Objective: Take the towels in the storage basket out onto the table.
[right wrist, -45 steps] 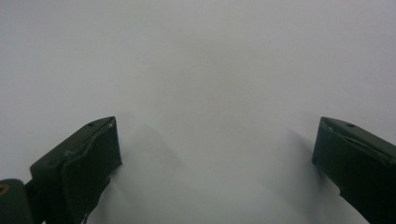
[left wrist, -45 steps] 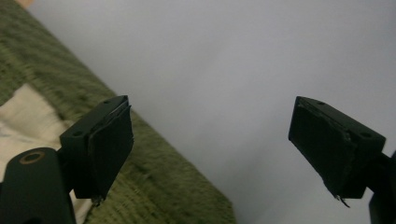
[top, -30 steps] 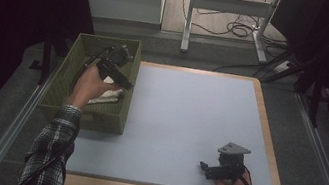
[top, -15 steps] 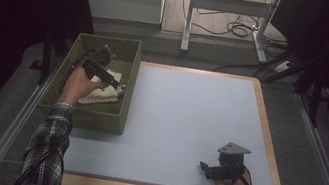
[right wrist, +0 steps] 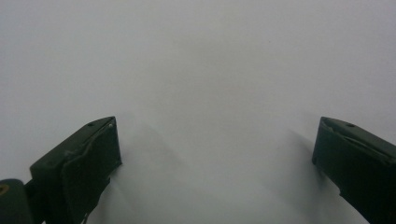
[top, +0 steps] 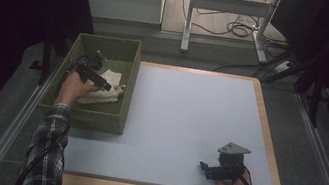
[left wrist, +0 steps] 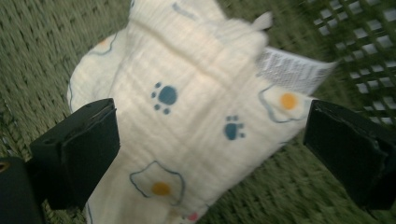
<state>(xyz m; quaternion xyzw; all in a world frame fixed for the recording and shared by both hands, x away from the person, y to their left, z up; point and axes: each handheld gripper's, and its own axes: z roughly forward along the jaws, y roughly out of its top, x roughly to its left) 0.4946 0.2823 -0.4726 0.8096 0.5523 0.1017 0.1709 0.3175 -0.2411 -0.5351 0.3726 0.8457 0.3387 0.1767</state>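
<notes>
Inside the green woven basket [top: 113, 114] at the left of the frame, my left gripper [top: 105, 84] has dropped lower over the cream paw-print cloth [left wrist: 196, 116], jaws wide apart astride it, nothing clamped yet. Grasping comes next, I judge. Lower right, my right gripper [top: 202, 167] stays parked on the pale blue surface [top: 189, 117], jaws apart.

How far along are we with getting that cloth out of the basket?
Early. Done: left gripper is over the cloth, jaws open on either side. In hand: nothing gripped. Left: close, lift it from the green basket. Right gripper waits open over the blue mat.
</notes>
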